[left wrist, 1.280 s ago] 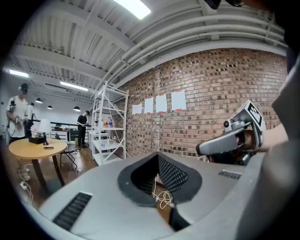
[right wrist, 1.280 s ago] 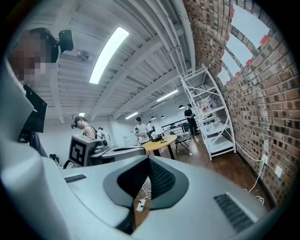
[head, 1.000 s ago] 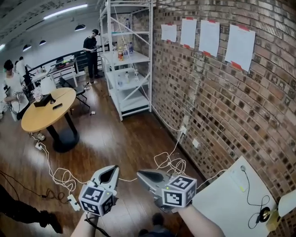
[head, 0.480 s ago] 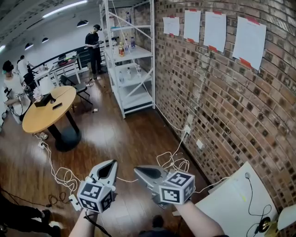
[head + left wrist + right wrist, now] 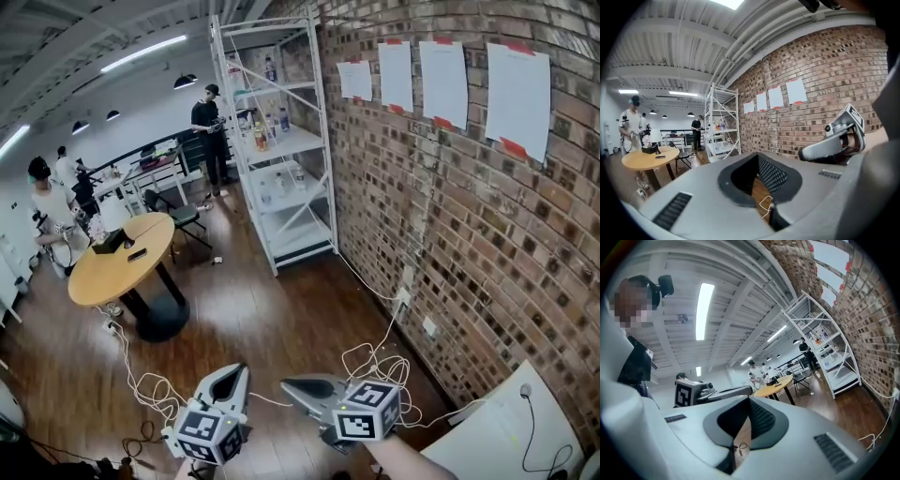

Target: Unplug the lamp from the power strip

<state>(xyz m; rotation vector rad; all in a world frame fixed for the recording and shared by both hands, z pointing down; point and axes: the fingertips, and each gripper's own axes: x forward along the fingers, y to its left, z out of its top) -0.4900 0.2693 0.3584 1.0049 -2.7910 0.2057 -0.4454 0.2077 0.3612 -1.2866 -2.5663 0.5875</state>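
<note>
I hold the left gripper and right gripper side by side, both closed on nothing and pointing forward. The white floor cord loops below and just left of the left gripper, which is the nearer one. A second ago the power strip showed there, but now that gripper's cube hides it.

No text, number or brand is legible. Four sheets of paper are taped to the brick wall, and any print on them is too small to read. Labels on the bottles on the shelf rack are too small to read.
</note>
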